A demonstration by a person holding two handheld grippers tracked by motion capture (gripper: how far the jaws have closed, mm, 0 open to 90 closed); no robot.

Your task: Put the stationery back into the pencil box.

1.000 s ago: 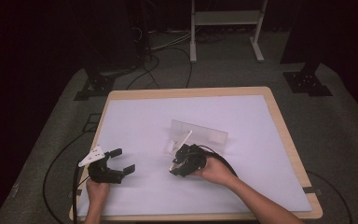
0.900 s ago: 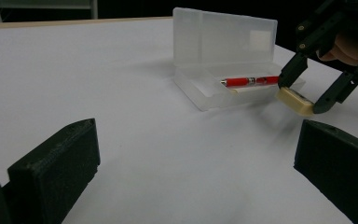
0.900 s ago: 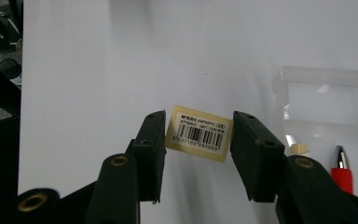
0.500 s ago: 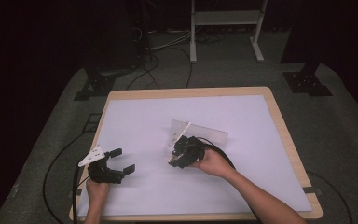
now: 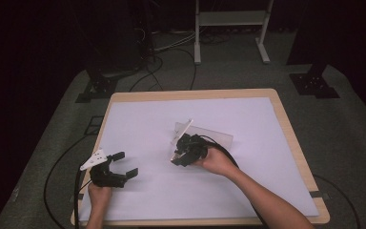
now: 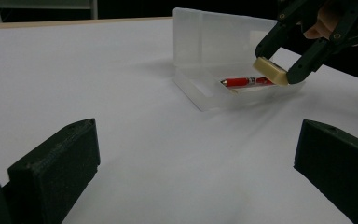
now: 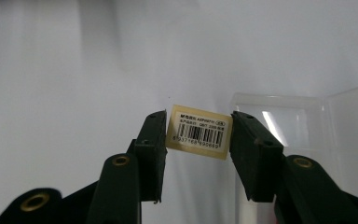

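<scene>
A cream eraser (image 7: 198, 132) with a barcode label sits clamped between the jaws of my right gripper (image 7: 198, 140), lifted above the white table sheet. In the left gripper view that eraser (image 6: 270, 71) hangs over the near edge of a clear plastic case (image 6: 214, 51) whose lid stands upright. A red pen (image 6: 242, 82) lies inside the case. From the high view my right gripper (image 5: 180, 153) is at the left end of the case (image 5: 214, 136). My left gripper (image 5: 124, 164) rests open near the front left of the table, nothing between its jaws.
The white sheet (image 5: 143, 124) covers a wooden-edged table (image 5: 290, 138). Cables (image 5: 59, 162) trail off the left side to the floor. A white stand (image 5: 228, 28) and dark equipment feet sit behind the table.
My right gripper with the eraser has lifted and shifted a little toward the case. The left gripper has stayed put.
</scene>
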